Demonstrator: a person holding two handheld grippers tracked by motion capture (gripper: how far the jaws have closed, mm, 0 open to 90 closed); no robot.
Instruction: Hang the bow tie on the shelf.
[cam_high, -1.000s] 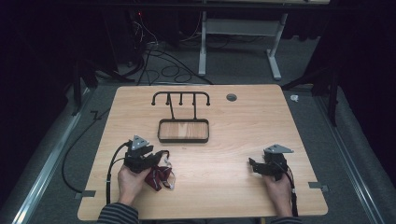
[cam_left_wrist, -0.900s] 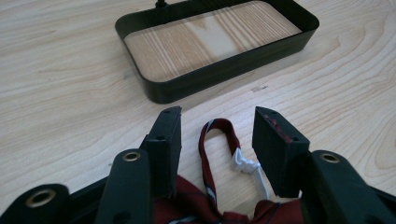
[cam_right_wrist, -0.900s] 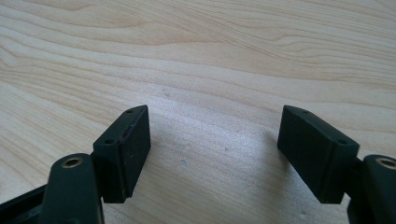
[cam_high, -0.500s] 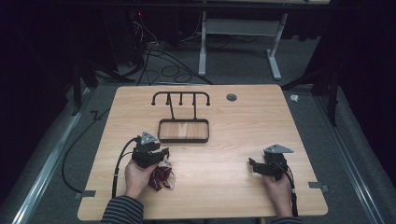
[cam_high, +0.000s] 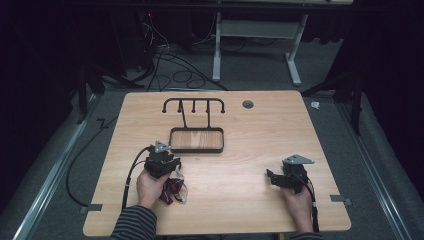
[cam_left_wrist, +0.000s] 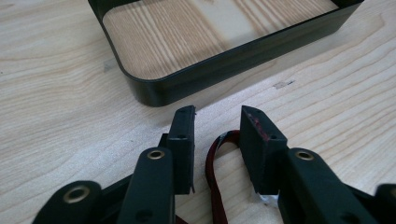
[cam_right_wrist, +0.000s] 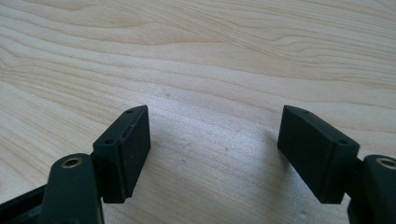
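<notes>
On the near left part of the wooden bench (cam_high: 240, 165), the left tool (cam_high: 167, 161) was lowered over a dark red strap (cam_high: 172, 190), a loose band lying in a small heap just beside the person's left hand (cam_high: 150, 186). From the left tool's own camera, one loop of that strap (cam_left_wrist: 214, 163) lay on the wood in the gap between the two black jaws, which had just been closing. The pads were still apart and did not seem to be pressing on the band, though the lower part of the loop was hidden behind the jaws. Just beyond the jaw tips sat a black-rimmed tray (cam_left_wrist: 196, 81) with a wooden floor, and behind it in the high view rose a black rack (cam_high: 194, 106) with hooks. Well apart, at the near right, the right tool (cam_high: 274, 177) rested low over bare wood with its jaws spread wide and nothing between them.
</notes>
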